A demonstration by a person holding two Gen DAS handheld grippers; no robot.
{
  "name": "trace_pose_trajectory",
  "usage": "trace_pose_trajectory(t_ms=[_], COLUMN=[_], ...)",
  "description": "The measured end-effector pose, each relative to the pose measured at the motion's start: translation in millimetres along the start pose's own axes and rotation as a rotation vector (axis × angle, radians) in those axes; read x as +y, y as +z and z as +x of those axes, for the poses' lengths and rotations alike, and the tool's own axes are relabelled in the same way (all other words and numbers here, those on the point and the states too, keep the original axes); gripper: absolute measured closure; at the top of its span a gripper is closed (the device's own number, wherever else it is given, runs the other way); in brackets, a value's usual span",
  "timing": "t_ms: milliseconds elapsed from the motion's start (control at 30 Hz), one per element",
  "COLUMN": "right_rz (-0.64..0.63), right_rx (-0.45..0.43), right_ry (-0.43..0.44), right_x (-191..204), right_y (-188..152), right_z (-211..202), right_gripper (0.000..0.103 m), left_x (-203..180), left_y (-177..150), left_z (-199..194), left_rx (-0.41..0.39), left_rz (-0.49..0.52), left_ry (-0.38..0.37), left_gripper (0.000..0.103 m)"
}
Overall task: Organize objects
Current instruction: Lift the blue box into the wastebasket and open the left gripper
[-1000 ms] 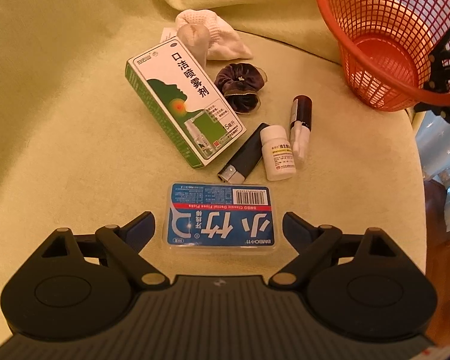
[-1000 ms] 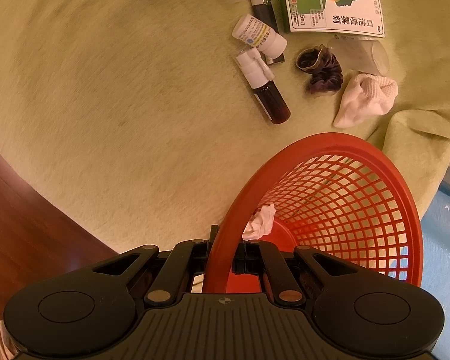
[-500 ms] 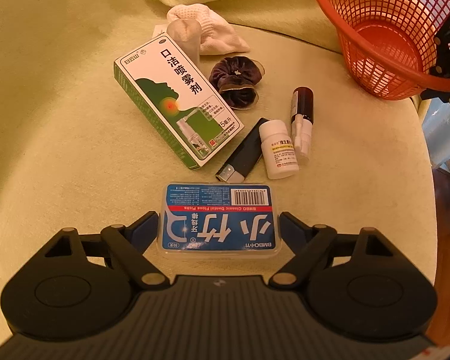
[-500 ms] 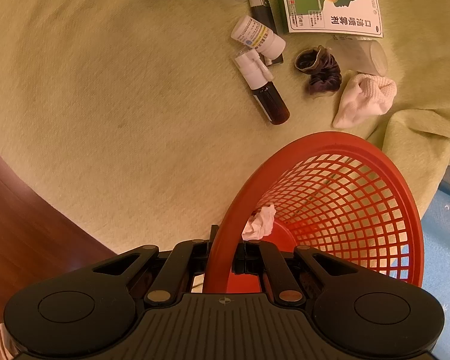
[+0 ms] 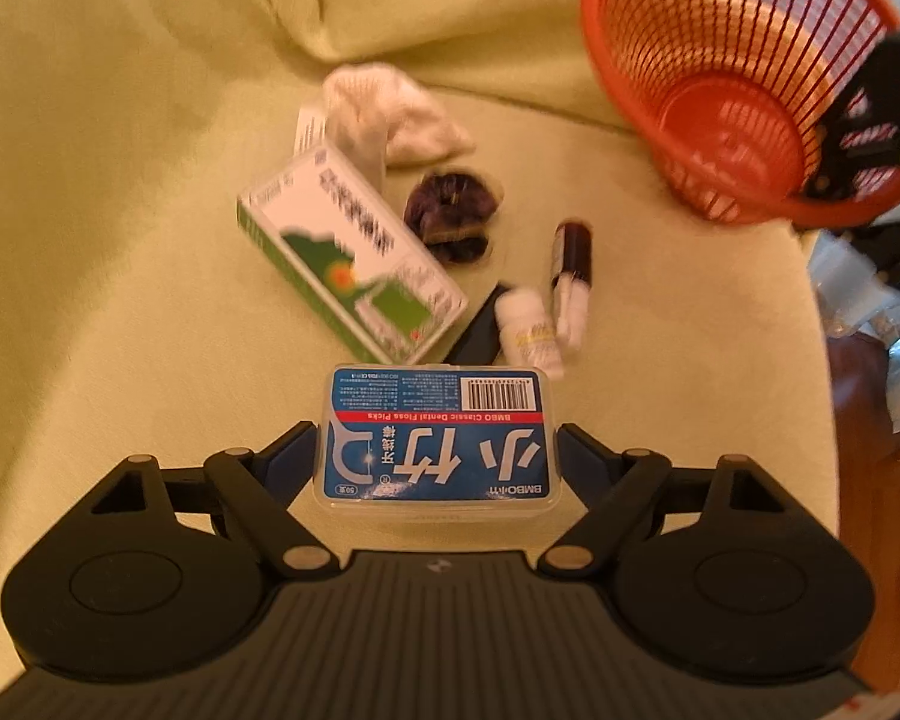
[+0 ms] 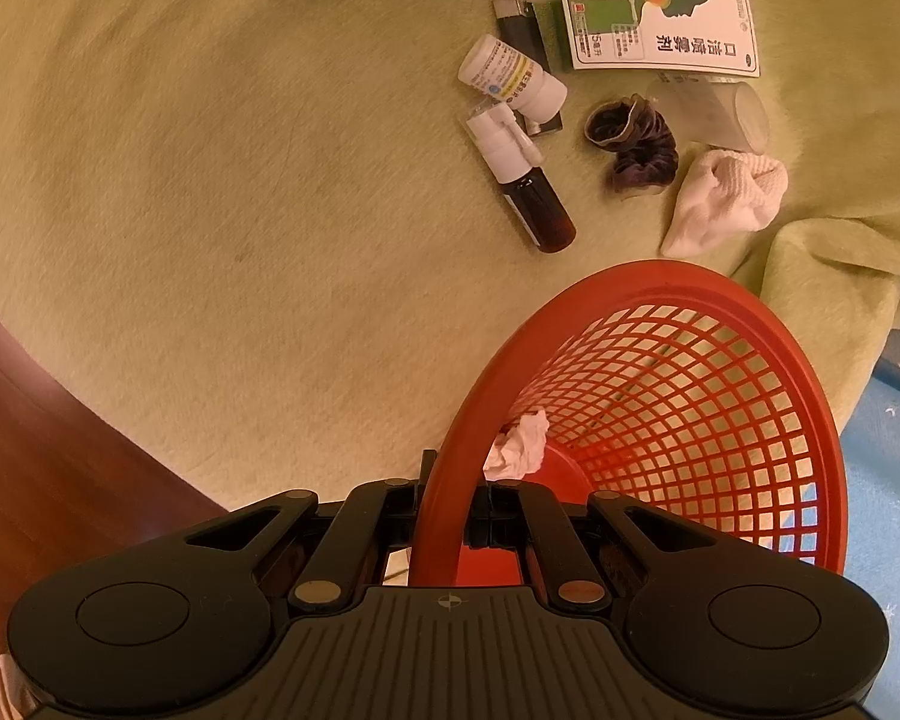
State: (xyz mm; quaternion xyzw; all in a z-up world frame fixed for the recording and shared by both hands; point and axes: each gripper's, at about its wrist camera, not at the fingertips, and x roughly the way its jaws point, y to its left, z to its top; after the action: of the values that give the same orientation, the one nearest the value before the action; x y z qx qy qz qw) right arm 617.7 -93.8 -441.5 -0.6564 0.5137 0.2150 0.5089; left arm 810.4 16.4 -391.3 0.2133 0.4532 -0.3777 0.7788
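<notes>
My left gripper is shut on a blue dental floss pick box and holds it a little above the green cloth, one pad on each short side. The red mesh basket stands at the far right, and my right gripper is shut on the basket's rim. On the cloth lie a green-and-white spray carton, a dark scrunchie, a white sock, a brown spray bottle, a white pill bottle and a black lighter.
A crumpled tissue lies inside the basket. A clear plastic cup rests on its side beside the carton. The cloth bunches into folds behind the basket. Brown wood shows past the cloth's near left edge.
The left gripper's fingers closed in onto the floss box and lifted it off the cloth; the other items look farther away. The right gripper and the basket stayed put.
</notes>
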Motion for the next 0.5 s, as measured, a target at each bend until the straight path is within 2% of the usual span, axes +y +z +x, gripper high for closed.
trace_pose_trajectory(t_ms=[167, 500], right_rz=[0.007, 0.02], right_rx=[-0.002, -0.008], right_ry=[-0.007, -0.007], right_x=[1, 2], right_y=[0, -1], right_z=[0, 0], right_gripper=[0.101, 0.102], left_x=[1, -13], left_y=[31, 112], left_z=[-25, -56], left_rx=[-0.06, -0.163], left_rz=[0.03, 0.12], left_ry=[-0.03, -0.199], left_gripper=[0.021, 0.021])
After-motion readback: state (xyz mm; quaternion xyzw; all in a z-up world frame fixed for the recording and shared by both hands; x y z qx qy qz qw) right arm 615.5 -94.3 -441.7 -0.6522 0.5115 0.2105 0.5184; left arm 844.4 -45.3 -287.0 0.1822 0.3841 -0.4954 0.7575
